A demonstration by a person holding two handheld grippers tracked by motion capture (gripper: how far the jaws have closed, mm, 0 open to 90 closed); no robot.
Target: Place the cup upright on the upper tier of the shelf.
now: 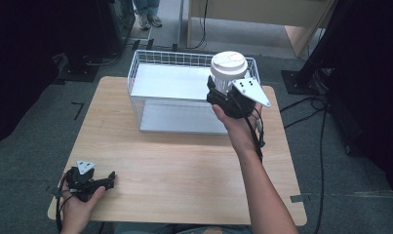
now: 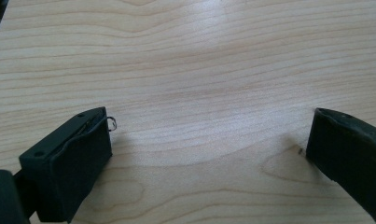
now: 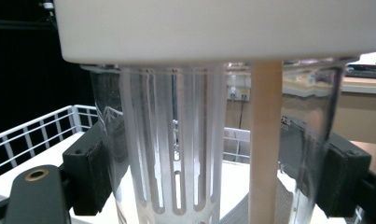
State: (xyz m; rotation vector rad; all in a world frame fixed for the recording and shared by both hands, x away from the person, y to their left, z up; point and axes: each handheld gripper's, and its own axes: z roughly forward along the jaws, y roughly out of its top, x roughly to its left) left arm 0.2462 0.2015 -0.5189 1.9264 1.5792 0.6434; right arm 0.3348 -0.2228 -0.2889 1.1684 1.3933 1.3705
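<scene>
- Holding: right gripper point(image 1: 226, 97) has jaws clamped on sides of clear tumbler point(image 1: 226, 73) w/ white lid point(image 1: 228, 63); the right gripper view shows pads pressing both walls, slotted insert + pale stick inside.
- Location: tumbler upright, in the air over right end of white wire basket point(image 1: 150, 73) at far side of desk point(image 1: 184, 161).
- Left gripper point(image 1: 99, 181): rests on desk near-left corner, jaws wide, nothing between.
- Step (est.): lowering tumbler into basket.
- Tips: keep it vertical, clear the rim wires, set base flat on basket floor before easing grip; tall + top-heavy, may tip.
</scene>
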